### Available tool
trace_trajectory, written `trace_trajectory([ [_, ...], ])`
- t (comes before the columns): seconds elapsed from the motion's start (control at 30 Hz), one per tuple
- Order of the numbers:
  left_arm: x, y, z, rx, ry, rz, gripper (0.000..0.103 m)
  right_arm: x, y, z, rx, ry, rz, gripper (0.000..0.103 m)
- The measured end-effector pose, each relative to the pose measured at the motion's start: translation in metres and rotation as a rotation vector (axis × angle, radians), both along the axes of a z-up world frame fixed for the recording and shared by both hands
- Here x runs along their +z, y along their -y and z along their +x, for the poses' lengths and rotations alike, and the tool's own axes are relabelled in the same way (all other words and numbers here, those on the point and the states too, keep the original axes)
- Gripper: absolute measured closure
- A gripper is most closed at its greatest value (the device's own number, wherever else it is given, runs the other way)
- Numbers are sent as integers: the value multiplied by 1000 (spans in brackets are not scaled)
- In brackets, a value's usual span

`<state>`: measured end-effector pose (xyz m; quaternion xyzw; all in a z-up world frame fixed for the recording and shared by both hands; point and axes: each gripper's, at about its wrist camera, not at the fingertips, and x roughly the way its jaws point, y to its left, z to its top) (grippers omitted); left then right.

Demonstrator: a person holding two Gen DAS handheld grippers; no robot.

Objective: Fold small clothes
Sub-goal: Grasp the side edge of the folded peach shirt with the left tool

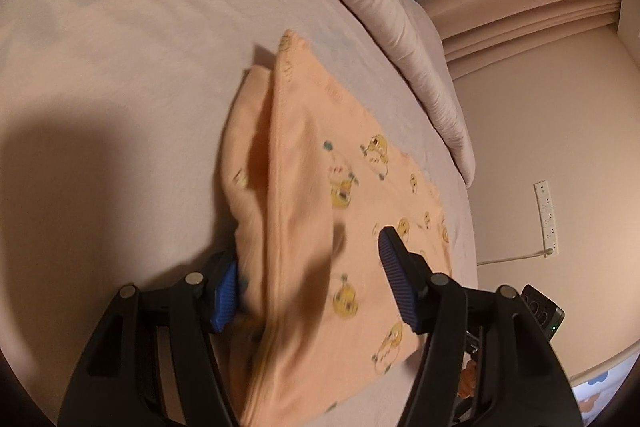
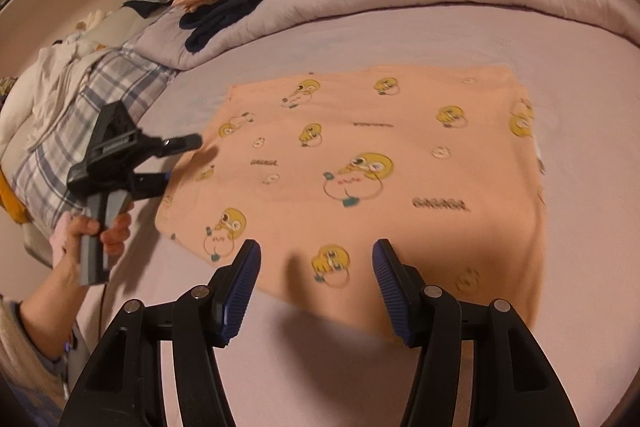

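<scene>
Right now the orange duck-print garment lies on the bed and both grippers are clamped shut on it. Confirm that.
Not quite. The orange duck-print garment does lie on the bed, but neither gripper is clamped: the right wrist view shows the right gripper with jaws apart, and the left gripper open at the garment's edge.

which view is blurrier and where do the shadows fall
Left wrist view is blurrier: the raised fold of the peach garment smears near the left gripper, with a broad dark shadow on the bed sheet at the left. Right wrist view is sharper, only the duck prints are soft; the right gripper casts finger shadows onto cloth and sheet. Both have warm light and fisheye bending.
</scene>
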<state>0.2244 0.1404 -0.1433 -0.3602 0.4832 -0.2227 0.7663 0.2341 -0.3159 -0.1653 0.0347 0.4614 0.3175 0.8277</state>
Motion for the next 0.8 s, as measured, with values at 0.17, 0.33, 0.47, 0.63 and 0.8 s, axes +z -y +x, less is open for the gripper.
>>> trace_trajectory([
  [0.17, 2, 9, 17, -23, 11, 28, 40, -1, -20, 20, 12, 14, -33, 45],
  [0.33, 4, 15, 26, -29, 22, 93, 47, 2, -47, 43, 1, 47, -64, 45],
  [0.47, 4, 19, 23, -45, 40, 183, 66, 4, -69, 60, -1, 73, -89, 45],
  [0.63, -2, 12, 24, -34, 27, 189, 77, -4, -89, 90, -50, 45, -131, 52],
  [0.8, 3, 22, 23, -51, 52, 282, 80, -19, -100, 104, -66, 25, -197, 68],
])
